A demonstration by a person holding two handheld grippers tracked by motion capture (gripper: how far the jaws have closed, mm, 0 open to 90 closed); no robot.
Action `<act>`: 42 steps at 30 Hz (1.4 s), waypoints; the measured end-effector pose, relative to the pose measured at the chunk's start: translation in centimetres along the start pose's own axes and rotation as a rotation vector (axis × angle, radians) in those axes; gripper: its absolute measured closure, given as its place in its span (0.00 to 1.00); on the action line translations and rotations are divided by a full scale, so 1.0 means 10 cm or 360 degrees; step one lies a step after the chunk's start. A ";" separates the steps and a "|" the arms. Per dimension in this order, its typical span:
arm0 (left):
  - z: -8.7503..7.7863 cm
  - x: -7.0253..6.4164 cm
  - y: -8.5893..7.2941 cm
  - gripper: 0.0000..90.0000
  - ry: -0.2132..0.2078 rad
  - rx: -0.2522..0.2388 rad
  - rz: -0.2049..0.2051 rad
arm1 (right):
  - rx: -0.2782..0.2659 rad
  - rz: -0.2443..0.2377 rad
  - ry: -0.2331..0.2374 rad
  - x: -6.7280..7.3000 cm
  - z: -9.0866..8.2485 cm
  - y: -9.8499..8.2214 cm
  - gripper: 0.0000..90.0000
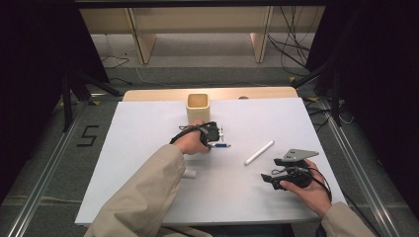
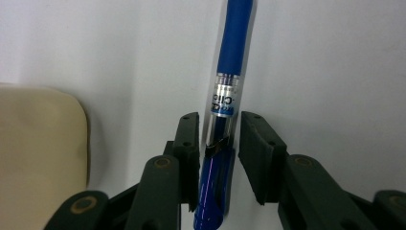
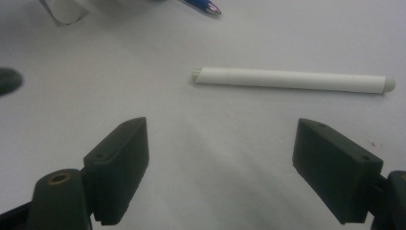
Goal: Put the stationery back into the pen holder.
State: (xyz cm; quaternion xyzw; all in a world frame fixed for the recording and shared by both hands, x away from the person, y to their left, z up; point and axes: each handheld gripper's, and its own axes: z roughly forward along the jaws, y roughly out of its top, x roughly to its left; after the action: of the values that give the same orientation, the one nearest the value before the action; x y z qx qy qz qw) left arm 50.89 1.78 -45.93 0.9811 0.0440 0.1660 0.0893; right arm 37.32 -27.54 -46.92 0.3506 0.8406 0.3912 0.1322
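On the matte white sheet point(image 1: 148, 163), a glossy, seemingly plastic blue pen point(image 2: 229, 86).

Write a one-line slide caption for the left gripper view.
Left gripper with its jaws set around a blue pen lying on the white table, beside a cream holder.
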 end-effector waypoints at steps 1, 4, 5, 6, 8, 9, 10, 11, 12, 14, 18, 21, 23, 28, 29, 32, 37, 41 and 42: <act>0.00 0.00 0.01 0.77 -0.0005 0.0005 0.0014 | 0.0000 0.0000 0.0000 0.00 0.00 0.00 0.23; 0.01 0.00 0.01 0.78 -0.0002 0.0000 -0.0003 | 0.0000 0.0000 0.0000 0.00 0.00 0.00 0.23; 0.01 -0.01 0.01 0.78 -0.0008 0.0001 -0.0009 | 0.0000 0.0000 0.0001 0.00 0.00 0.00 0.23; 0.01 0.00 0.02 0.79 -0.0011 0.0006 -0.0001 | 0.0000 -0.0001 0.0001 0.00 0.00 0.00 0.23; 0.01 0.00 0.03 0.80 -0.0015 0.0014 0.0014 | 0.0000 -0.0002 0.0001 0.00 0.00 0.00 0.23; 0.01 0.00 0.03 0.81 -0.0026 0.0018 0.0015 | 0.0000 -0.0002 0.0001 0.00 0.00 0.00 0.23; 0.01 0.00 0.03 0.81 -0.0027 0.0021 0.0017 | 0.0000 -0.0002 0.0001 0.00 0.00 0.00 0.23; 0.01 0.00 0.03 0.81 -0.0029 0.0022 0.0019 | 0.0000 -0.0002 0.0001 0.00 0.00 0.00 0.23; 0.01 0.00 0.03 0.81 -0.0031 0.0022 0.0019 | 0.0001 -0.0001 0.0001 0.00 0.00 0.00 0.23; 0.01 0.01 0.03 0.81 -0.0030 0.0021 0.0023 | 0.0000 0.0000 0.0001 0.00 0.00 0.00 0.23; 0.01 0.01 0.03 0.82 -0.0034 0.0022 0.0025 | -0.0001 0.0000 0.0001 0.00 0.00 0.00 0.23; 0.01 0.01 0.03 0.83 -0.0035 0.0024 0.0027 | 0.0000 0.0001 0.0000 0.00 0.00 0.00 0.23; 0.01 0.01 0.03 0.83 -0.0035 0.0029 0.0030 | -0.0001 0.0000 0.0001 0.00 0.00 0.00 0.23; 0.02 0.01 0.03 0.84 -0.0052 0.0015 0.0008 | -0.0004 0.0001 0.0001 0.00 0.00 0.00 0.23; 0.02 0.01 0.02 0.84 -0.0048 0.0014 0.0005 | -0.0003 0.0002 0.0001 0.00 0.00 0.00 0.23; 0.02 0.02 0.03 0.85 -0.0056 0.0016 0.0011 | -0.0003 0.0001 0.0001 0.00 0.00 0.00 0.23; 0.02 0.03 0.03 0.85 -0.0071 0.0023 0.0008 | -0.0002 0.0000 0.0000 0.00 0.00 0.00 0.23; 0.02 0.03 0.03 0.85 -0.0068 0.0021 -0.0008 | -0.0003 0.0001 0.0000 0.00 0.00 0.00 0.23; 0.02 0.03 0.03 0.85 -0.0070 0.0025 -0.0008 | -0.0003 0.0001 0.0000 0.00 0.00 0.00 0.23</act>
State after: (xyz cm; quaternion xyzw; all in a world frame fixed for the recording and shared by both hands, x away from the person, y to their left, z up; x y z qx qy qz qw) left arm 51.25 1.51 -45.96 0.9851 0.0458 0.1436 0.0830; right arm 37.30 -27.55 -46.90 0.3506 0.8401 0.3922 0.1324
